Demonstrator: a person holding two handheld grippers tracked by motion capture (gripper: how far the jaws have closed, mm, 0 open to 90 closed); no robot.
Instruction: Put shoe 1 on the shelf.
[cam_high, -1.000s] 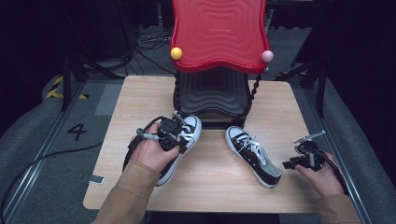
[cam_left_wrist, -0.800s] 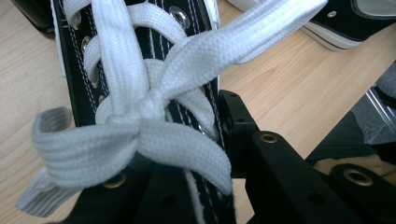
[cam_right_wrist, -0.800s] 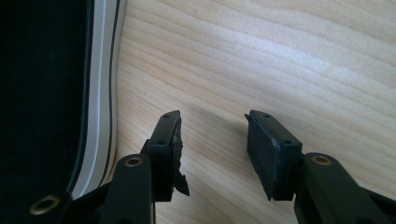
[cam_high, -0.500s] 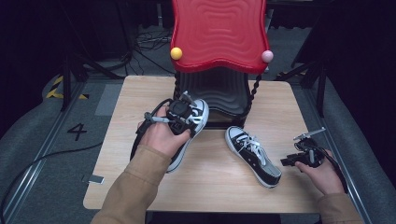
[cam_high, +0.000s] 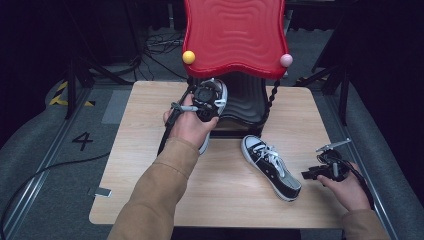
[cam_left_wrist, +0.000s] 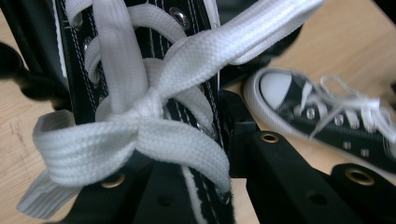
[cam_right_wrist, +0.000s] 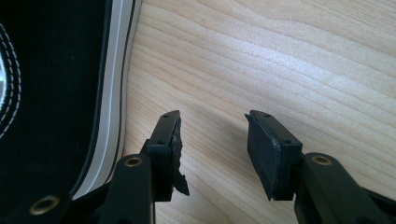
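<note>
Sneaker (cam_high: 214, 97) in the left gripper (cam_high: 204, 100) has gone from lying on the wooden table (cam_high: 140, 150) a second ago to being carried up and forward — it now hangs, toe ahead, right at the lower shelf of the black rack (cam_high: 247, 102) under the red wavy top (cam_high: 234, 35). In the left gripper view the jaws stand closed on the black canvas upper of this high-top (cam_left_wrist: 140, 84), just below its tied white bow (cam_left_wrist: 144, 109), so the grip sits around the collar and laces. That lift suggests the work is stowing the pair on the rack, with this shoe about to be slid in. Off to that gripper's right and lower down lies the second sneaker (cam_high: 272, 167), flat on the table, toe toward the rack. The right gripper (cam_high: 327, 167) rests low beside that shoe's heel end, apart from it — in its own view the jaws stand wide with bare wood between them and the shoe's white sole edge (cam_right_wrist: 109, 93) just to their left. Judging from this, the second shoe is not yet taken up.
</note>
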